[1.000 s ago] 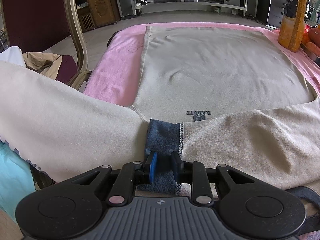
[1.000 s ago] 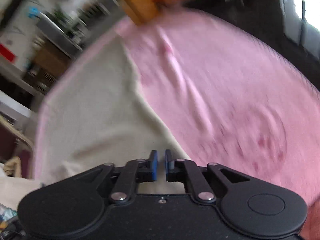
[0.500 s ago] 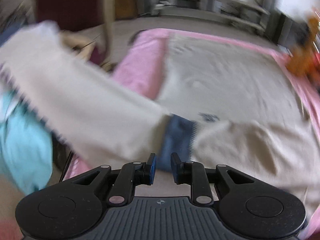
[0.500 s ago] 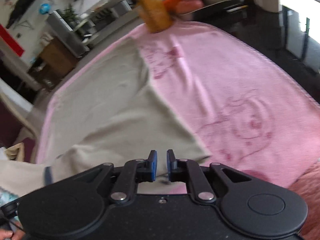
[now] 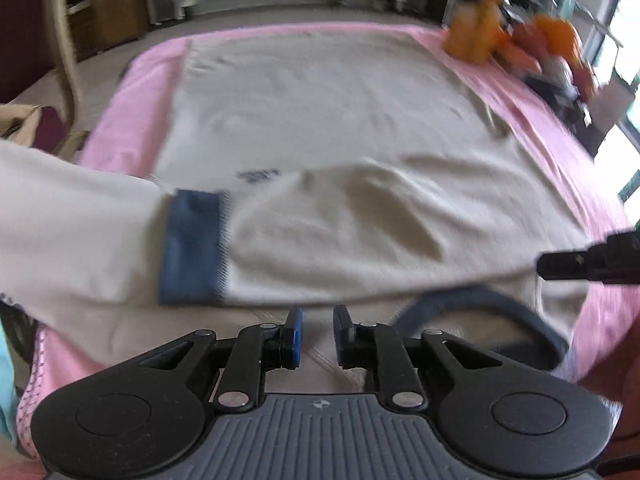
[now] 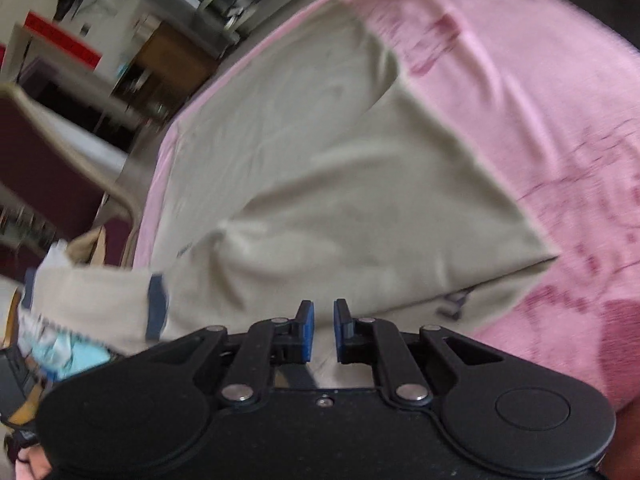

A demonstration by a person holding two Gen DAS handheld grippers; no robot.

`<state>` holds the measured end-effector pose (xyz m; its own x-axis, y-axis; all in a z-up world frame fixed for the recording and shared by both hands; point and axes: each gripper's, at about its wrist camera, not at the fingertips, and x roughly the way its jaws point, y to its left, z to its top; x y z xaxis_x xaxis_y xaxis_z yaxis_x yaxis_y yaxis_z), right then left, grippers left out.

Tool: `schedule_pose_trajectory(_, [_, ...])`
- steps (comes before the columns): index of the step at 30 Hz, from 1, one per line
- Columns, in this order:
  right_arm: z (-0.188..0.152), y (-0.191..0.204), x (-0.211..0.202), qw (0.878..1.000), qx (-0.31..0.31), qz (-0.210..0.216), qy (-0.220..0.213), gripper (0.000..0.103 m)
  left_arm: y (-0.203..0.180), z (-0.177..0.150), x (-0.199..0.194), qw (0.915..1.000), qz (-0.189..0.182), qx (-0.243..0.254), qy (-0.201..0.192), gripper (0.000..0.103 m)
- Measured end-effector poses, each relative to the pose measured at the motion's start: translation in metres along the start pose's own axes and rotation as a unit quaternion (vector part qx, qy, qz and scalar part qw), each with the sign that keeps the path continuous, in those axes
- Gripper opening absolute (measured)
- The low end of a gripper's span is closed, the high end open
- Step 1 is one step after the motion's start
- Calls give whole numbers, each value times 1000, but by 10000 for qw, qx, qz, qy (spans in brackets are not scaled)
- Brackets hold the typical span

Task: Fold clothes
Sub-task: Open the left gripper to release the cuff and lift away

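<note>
Now both grippers hang empty: left gripper (image 5: 318,322) jaws narrowly apart, just closing on nothing; right gripper (image 6: 323,326) jaws barely parted, just opened. Beige sweater (image 5: 320,120) fills centre frame on pink blanket (image 6: 520,80), sleeve (image 5: 100,220) folded across, likely released to settle.

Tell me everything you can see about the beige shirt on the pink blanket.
The beige shirt looks like soft knit cloth. It lies spread across a pink blanket, its body mostly flat with a few wrinkles. It has navy trim: a navy cuff on the sleeve folded across it, and a dark collar at the near edge. A small dark logo is printed on the body. Neither the left claw nor the right claw holds any cloth; both stand slightly apart over the near edge.
</note>
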<state>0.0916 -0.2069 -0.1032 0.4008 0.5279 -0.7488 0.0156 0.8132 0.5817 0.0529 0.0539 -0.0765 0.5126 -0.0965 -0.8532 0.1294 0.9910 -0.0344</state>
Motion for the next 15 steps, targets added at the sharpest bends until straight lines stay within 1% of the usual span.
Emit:
schedule_pose_trajectory(1, [0,0,5,9999,-40,-54,115,12,-1,-1,4,9999,63,47,77,24])
schedule_pose_trajectory(2, [-1,0,9,9996,-85,-184,183,8,0,-2,5,9999,102,88,55,26])
schedule_pose_trajectory(7, [-4,3,8,9992,-269,-232,169,4,3,-4,4,10000,78,38,30,27])
schedule_pose_trajectory(9, [-7,4,3,9989,-348,-301,124,3,0,-7,0,9998,174,79,42,27])
schedule_pose_trajectory(10, [-10,5,-2,9985,-375,-404,40,5,0,-8,-3,9997,235,96,56,27])
schedule_pose_trajectory(12, [-14,7,-20,9942,-610,-801,-373,13,2,-12,-7,9992,388,94,59,27])
schedule_pose_trajectory(14, [-16,8,-35,9890,-830,-1043,-634,13,5,-15,-10,9988,477,38,110,27])
schedule_pose_trajectory(15, [-16,4,-36,9895,-792,-1063,-581,13,6,-17,-10,9985,520,39,138,27])
